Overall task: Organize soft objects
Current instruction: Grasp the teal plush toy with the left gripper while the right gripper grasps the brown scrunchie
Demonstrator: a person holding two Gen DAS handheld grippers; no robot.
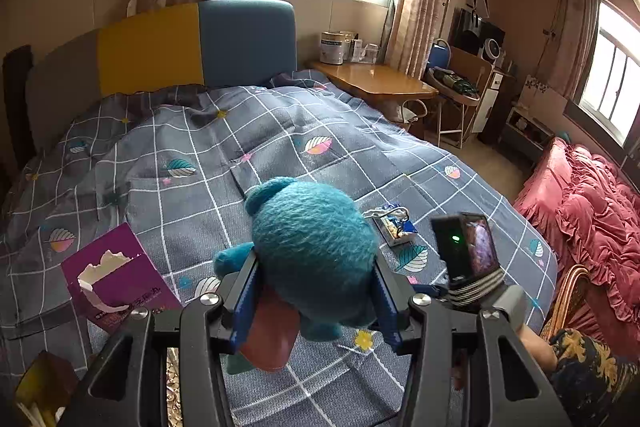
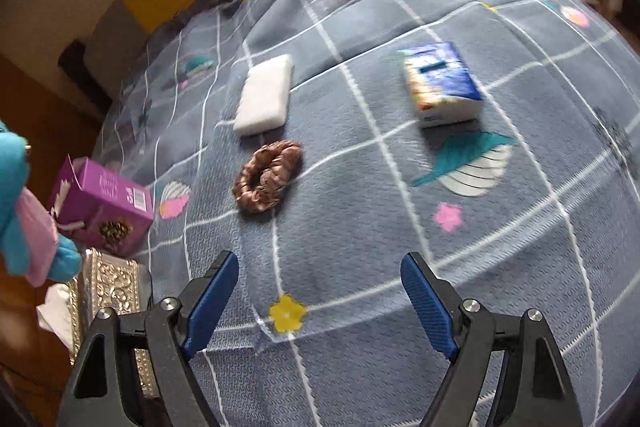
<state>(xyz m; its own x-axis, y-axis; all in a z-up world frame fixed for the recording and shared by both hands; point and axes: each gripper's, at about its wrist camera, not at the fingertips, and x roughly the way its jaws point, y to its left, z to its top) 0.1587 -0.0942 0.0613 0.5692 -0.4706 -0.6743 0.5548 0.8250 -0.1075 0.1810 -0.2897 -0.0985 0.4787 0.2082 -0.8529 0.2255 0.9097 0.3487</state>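
Observation:
A fuzzy blue plush toy (image 1: 312, 251) with a pink belly hangs above the grey checked quilt (image 1: 200, 155), and my left gripper (image 1: 316, 291) is shut on its sides. Part of that toy (image 2: 16, 203) shows at the left edge of the right wrist view. My right gripper (image 2: 320, 291) stands open over the quilt (image 2: 520, 227) with nothing between its fingers. Ahead of it lie a brown scrunchie (image 2: 266, 177), a white sponge block (image 2: 264, 95) and a blue tissue pack (image 2: 440, 83). The tissue pack (image 1: 394, 225) also lies past the toy in the left wrist view.
A torn purple box (image 1: 116, 275) lies on the quilt's left side, the same purple box (image 2: 102, 203) near the bed's edge. A silver patterned box (image 2: 108, 291) sits below it. A phone on the other gripper (image 1: 472, 247), a wooden desk (image 1: 376, 83) and a red cover (image 1: 592, 211) are to the right.

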